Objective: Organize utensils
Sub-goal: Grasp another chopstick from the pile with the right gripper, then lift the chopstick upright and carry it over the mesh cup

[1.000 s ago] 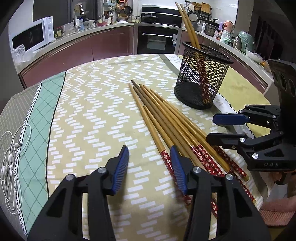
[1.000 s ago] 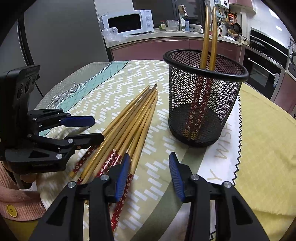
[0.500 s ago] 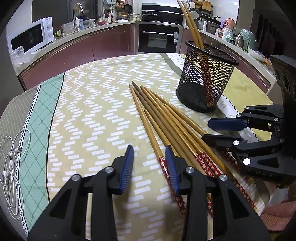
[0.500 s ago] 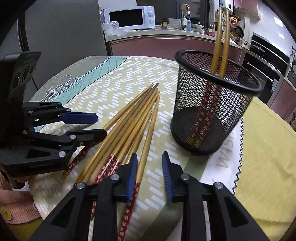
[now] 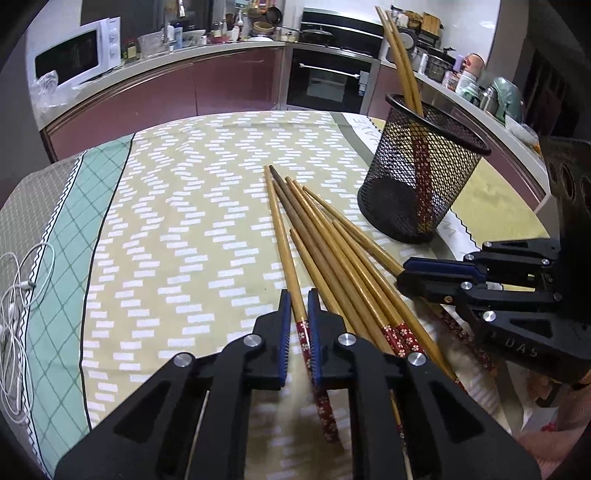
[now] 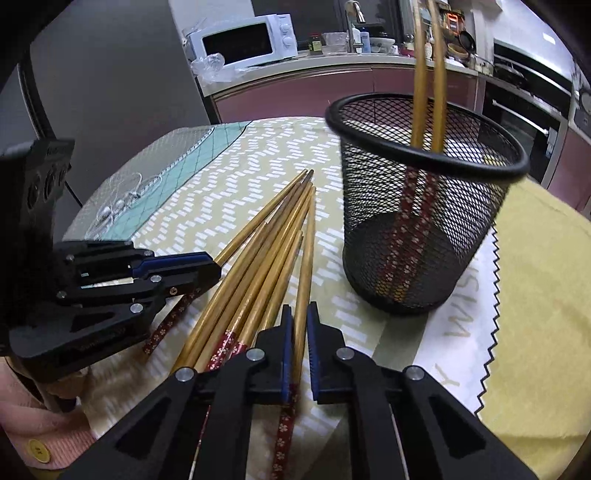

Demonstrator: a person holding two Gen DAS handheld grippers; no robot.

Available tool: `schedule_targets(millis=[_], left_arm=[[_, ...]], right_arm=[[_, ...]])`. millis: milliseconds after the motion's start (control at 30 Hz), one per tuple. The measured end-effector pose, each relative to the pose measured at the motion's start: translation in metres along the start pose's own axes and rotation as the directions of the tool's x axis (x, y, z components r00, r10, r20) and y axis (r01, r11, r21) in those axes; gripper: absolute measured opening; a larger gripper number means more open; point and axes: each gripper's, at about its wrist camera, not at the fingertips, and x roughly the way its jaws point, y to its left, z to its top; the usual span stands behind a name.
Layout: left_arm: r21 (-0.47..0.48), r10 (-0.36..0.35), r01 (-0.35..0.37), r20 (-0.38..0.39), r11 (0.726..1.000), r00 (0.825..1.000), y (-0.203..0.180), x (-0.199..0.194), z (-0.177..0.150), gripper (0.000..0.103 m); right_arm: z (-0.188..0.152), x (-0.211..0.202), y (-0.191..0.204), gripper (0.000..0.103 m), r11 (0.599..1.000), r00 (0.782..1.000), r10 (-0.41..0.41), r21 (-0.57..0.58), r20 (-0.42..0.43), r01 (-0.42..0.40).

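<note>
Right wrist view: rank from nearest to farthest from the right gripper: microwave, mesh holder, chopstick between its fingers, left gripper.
1. Chopstick, clamped between the right gripper's fingers, rightmost of the pile.
2. Left gripper, to the left, shut on the pile's far-left chopstick; mesh holder, ahead to the right. These two are too close to call.
3. Microwave, on the back counter, upper left.

A kitchen lay behind the table [image 5: 155, 206]: maroon cabinets [image 5: 207, 88] under a pale counter [image 5: 155, 62], a white microwave [image 5: 74, 59], a black oven [image 5: 328, 79], a faucet [image 6: 352, 22].
</note>
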Motion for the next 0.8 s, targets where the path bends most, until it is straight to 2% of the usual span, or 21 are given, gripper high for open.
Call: schedule_targets(millis=[167,367,600,700,800], left_arm=[[-0.023,-0.023,0.024,0.027,0.999,0.999,0.004,-0.012,-0.003,0.007],[0.014,-0.045,0.045,0.019,0.999,0.999,-0.007,-0.02,-0.011,0.007],[0.034,-0.036,0.037,-0.015,0.999,0.999,-0.009,-0.013,-0.018,0.008],[0.051,-0.032,0.033,-0.02,0.998,0.999,-0.008,-0.009,-0.016,0.019],[0.07,-0.017,0.019,-0.022,0.997,1.0,-0.011,-0.005,-0.01,0.02]], right_arm=[[-0.002,-0.013,-0.007,0.006,0.999,0.999,0.033,0.027,0.031,-0.034],[-0.005,-0.016,0.003,0.006,0.998,0.998,0.058,-0.033,0.017,-0.057],[-0.004,-0.003,0.009,0.008,0.998,1.0,0.016,-0.067,-0.021,-0.017],[-0.004,-0.001,0.007,0.009,0.998,1.0,0.006,-0.069,-0.026,-0.008],[-0.001,0.002,0.008,0.009,0.997,1.0,0.001,-0.074,-0.027,-0.003]])
